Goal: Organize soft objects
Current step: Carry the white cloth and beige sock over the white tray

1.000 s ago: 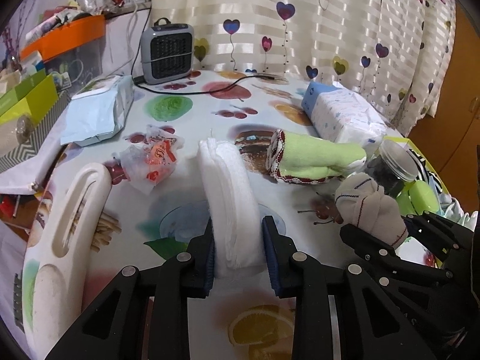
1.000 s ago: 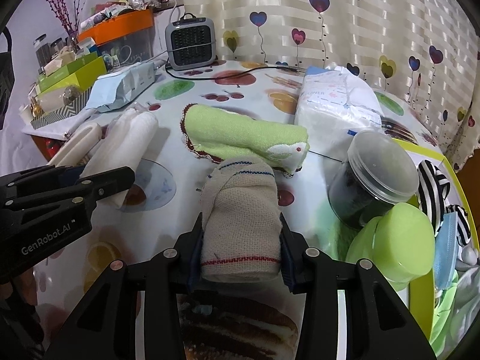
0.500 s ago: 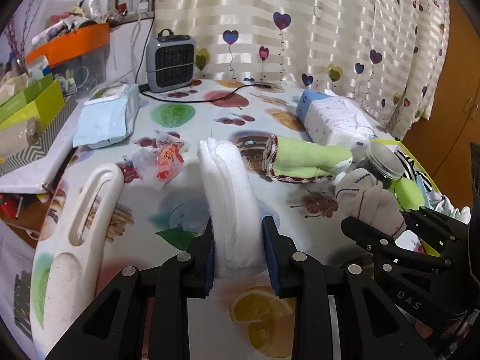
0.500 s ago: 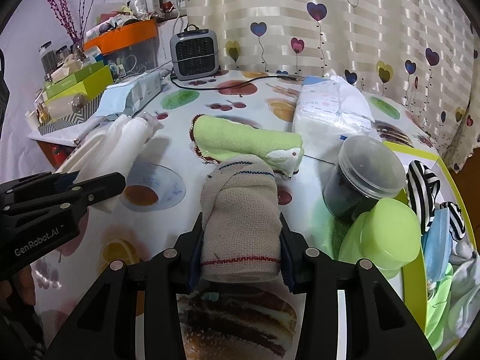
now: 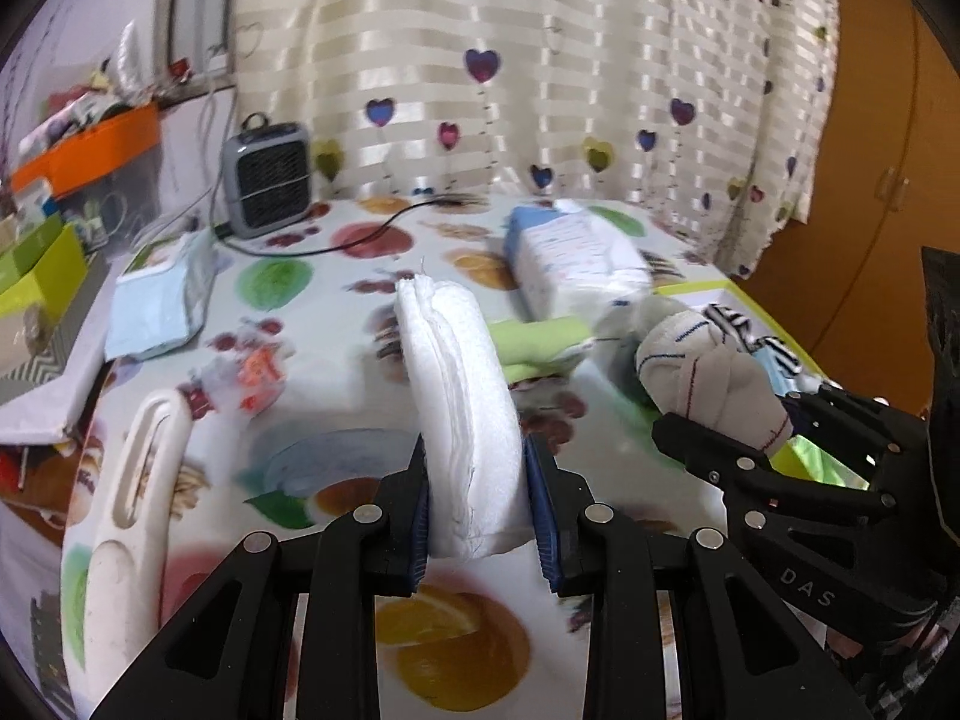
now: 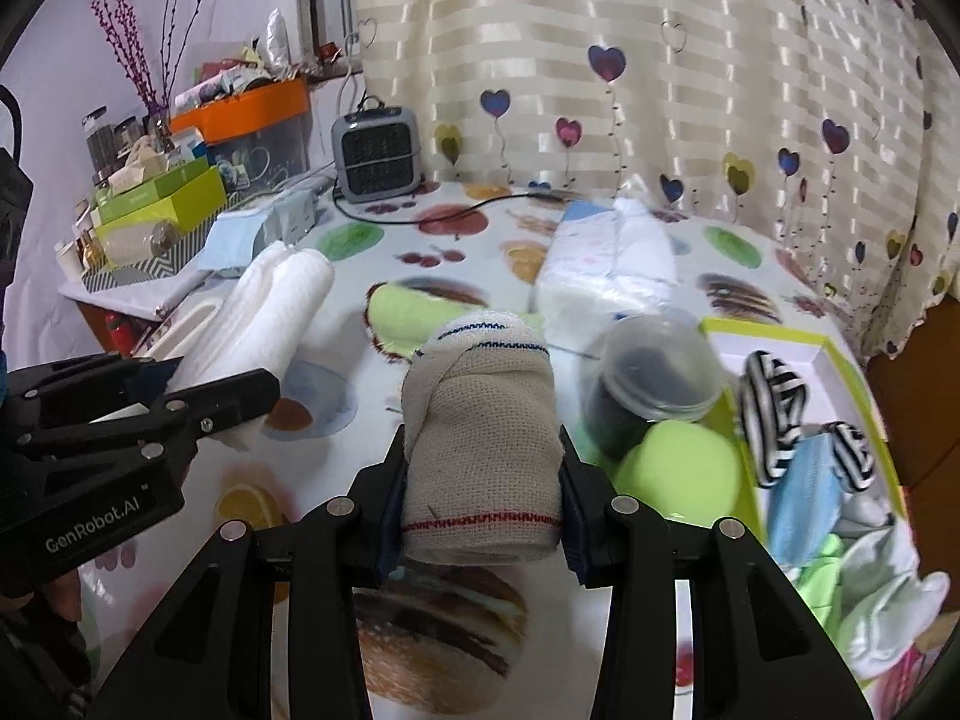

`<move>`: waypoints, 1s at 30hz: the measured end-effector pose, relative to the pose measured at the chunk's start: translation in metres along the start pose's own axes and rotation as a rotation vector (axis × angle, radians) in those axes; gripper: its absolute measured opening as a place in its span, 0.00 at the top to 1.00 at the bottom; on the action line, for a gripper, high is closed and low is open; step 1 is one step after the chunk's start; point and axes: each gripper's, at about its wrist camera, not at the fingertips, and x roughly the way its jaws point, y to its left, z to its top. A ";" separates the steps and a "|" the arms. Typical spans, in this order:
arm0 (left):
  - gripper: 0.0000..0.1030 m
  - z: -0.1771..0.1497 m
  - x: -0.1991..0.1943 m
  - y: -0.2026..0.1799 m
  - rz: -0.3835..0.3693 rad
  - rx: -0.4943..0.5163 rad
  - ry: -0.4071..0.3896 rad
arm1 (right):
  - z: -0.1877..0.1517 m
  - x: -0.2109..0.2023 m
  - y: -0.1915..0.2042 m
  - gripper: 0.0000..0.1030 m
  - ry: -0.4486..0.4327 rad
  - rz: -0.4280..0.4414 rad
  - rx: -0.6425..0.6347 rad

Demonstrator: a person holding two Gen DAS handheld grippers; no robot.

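Up front in the left wrist view, the left gripper [image 5: 480, 516] has its fingers [image 5: 418, 525] pressed narrowly onto the near end of a folded white cloth [image 5: 462, 414], which is held clear of the table [image 5: 336, 312]; its long axis runs straight away from the camera along the fingers, the far end rising toward the curtain and the layered edges facing left. To the right, the right gripper [image 5: 774, 420] carries a beige rolled sock [image 5: 714, 378] with its rounded end pointing left and up. A green rolled towel [image 5: 540, 342] lies on the table behind the cloth. Next, in the right wrist view, the right gripper [image 6: 480, 504] clamps its fingers [image 6: 393, 498] at a middling width on the rolled sock [image 6: 480, 438], lifted off the table [image 6: 456, 240], with its long axis pointing away from the camera and its knotted end farthest. The white cloth [image 6: 270, 300] slants up and to the right out of the left gripper [image 6: 180, 384]. A yellow-green box [image 6: 744, 462] at right holds striped socks [image 6: 774, 408] and other soft items.
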 end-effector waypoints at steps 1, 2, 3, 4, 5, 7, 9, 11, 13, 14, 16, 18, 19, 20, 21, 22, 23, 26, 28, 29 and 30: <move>0.74 0.002 -0.001 -0.005 -0.014 0.006 -0.004 | 0.000 -0.003 -0.004 0.58 -0.002 -0.007 0.004; 0.74 0.003 -0.002 -0.008 -0.021 0.012 -0.005 | 0.000 -0.006 -0.007 0.58 -0.005 -0.013 0.008; 0.74 0.004 -0.002 -0.013 -0.028 0.021 -0.005 | 0.000 -0.009 -0.010 0.58 -0.011 -0.019 0.010; 0.74 0.006 -0.002 -0.017 -0.032 0.026 -0.006 | 0.000 -0.013 -0.014 0.58 -0.018 -0.028 0.014; 0.74 0.007 -0.001 -0.022 -0.040 0.033 -0.007 | 0.000 -0.015 -0.018 0.58 -0.021 -0.033 0.019; 0.74 0.010 -0.002 -0.030 -0.059 0.043 -0.007 | 0.000 -0.020 -0.026 0.58 -0.026 -0.046 0.029; 0.74 0.012 -0.001 -0.038 -0.077 0.053 -0.006 | -0.001 -0.024 -0.035 0.58 -0.027 -0.061 0.039; 0.74 0.013 0.000 -0.044 -0.082 0.065 -0.008 | -0.002 -0.028 -0.041 0.58 -0.030 -0.073 0.046; 0.74 0.016 0.000 -0.051 -0.095 0.075 -0.010 | -0.002 -0.033 -0.048 0.58 -0.033 -0.084 0.053; 0.74 0.017 0.000 -0.054 -0.098 0.080 -0.012 | -0.002 -0.034 -0.051 0.58 -0.035 -0.088 0.057; 0.74 0.019 0.000 -0.062 -0.110 0.098 -0.014 | -0.003 -0.037 -0.057 0.58 -0.036 -0.093 0.064; 0.74 0.020 0.001 -0.069 -0.122 0.109 -0.017 | -0.003 -0.041 -0.063 0.58 -0.040 -0.101 0.069; 0.74 0.022 0.002 -0.072 -0.127 0.112 -0.017 | -0.003 -0.044 -0.068 0.58 -0.042 -0.106 0.074; 0.74 0.024 0.003 -0.078 -0.139 0.120 -0.016 | -0.004 -0.046 -0.071 0.58 -0.045 -0.113 0.077; 0.74 0.025 0.004 -0.082 -0.148 0.128 -0.017 | -0.005 -0.048 -0.075 0.58 -0.047 -0.118 0.079; 0.74 0.025 0.004 -0.085 -0.154 0.132 -0.017 | -0.006 -0.051 -0.081 0.58 -0.048 -0.125 0.086; 0.74 0.026 0.005 -0.089 -0.164 0.137 -0.016 | -0.007 -0.053 -0.086 0.58 -0.048 -0.133 0.092; 0.74 0.029 0.010 -0.102 -0.199 0.150 -0.006 | -0.010 -0.059 -0.104 0.58 -0.045 -0.169 0.115; 0.74 0.031 0.015 -0.112 -0.216 0.161 0.001 | -0.013 -0.062 -0.117 0.58 -0.041 -0.191 0.133; 0.74 0.032 0.018 -0.118 -0.228 0.166 0.006 | -0.015 -0.064 -0.124 0.58 -0.038 -0.204 0.141; 0.74 0.032 0.020 -0.122 -0.236 0.171 0.008 | -0.015 -0.066 -0.130 0.58 -0.035 -0.216 0.147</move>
